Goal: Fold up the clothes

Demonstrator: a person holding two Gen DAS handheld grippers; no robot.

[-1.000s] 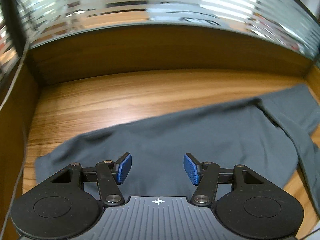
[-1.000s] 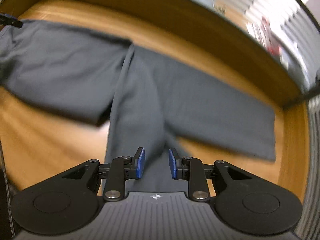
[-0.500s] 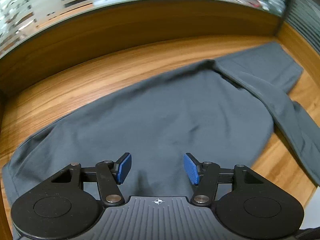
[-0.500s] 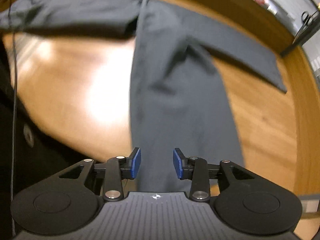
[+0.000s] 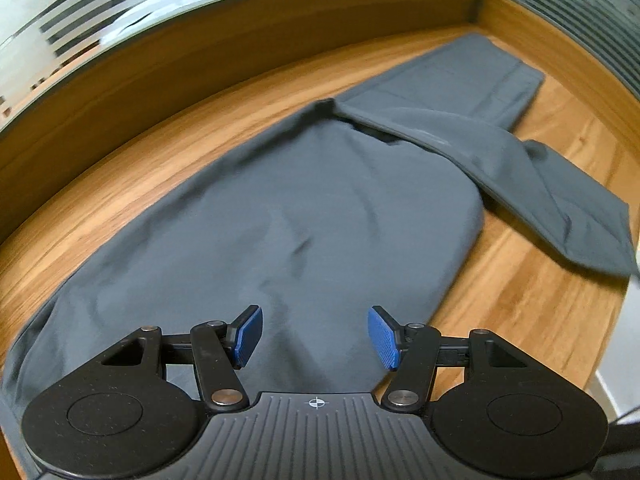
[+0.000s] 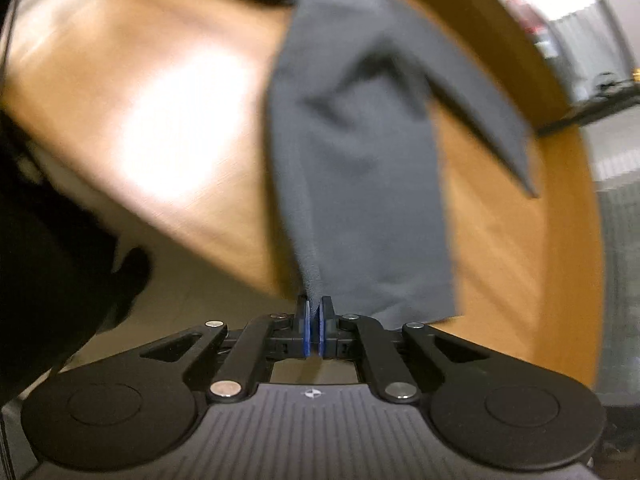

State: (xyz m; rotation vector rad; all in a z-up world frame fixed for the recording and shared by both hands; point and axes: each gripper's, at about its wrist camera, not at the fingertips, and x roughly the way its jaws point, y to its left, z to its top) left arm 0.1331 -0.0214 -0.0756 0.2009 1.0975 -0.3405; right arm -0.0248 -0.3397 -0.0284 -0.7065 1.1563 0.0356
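The trousers [image 5: 320,216], dark grey, lay spread on the wooden table [image 5: 520,300], and every place here is told from them. Their broad part stretched directly ahead of the left claw [image 5: 315,336], with its long axis running away from that claw toward the table's raised back edge [image 5: 240,52]. One leg lay flat along that back edge; the other leg [image 5: 560,200] crossed over it and came down toward the table's near rim.

The left claw hovered over the near end of the broad part, its blue pads standing wide apart with nothing between them. The right claw [image 6: 314,330] was pinched nearly closed on the trousers [image 6: 360,140], gripping the end of the leg that reached the near rim, so that the cloth rose in a tight ridge straight out of the pads and ran away from them toward the crotch. The right-wrist view was blurred, so the finer lie of the cloth could not be read.

As a judgement, the right claw was the one placed to carry cloth, and any fold would likely swing that leg about the crotch, along its own long axis.
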